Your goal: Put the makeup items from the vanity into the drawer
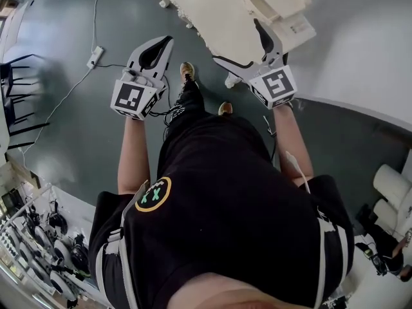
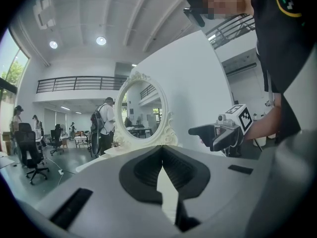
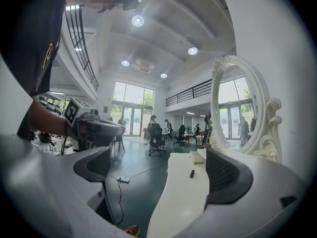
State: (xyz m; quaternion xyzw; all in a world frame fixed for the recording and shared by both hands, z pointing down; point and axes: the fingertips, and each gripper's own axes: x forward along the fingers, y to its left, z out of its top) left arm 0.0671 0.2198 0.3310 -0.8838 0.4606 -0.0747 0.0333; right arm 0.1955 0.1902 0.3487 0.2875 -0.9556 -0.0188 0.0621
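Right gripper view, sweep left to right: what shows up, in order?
left claw → office chair → small dark item → oval mirror

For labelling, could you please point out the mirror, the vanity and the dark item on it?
Mirror (image 3: pixel 237 110): right gripper view, glass.
Vanity (image 3: pixel 181 197): right gripper view, bare top.
Dark item (image 3: pixel 192 173): right gripper view, its middle.

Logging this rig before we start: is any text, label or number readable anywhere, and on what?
No readable words or numbers in any view.
Shirt emblem: a yellow ring with green marks like "xx", no legible lettering.
Marker cubes: black-and-white square codes, not text.
Vanity: no print visible.
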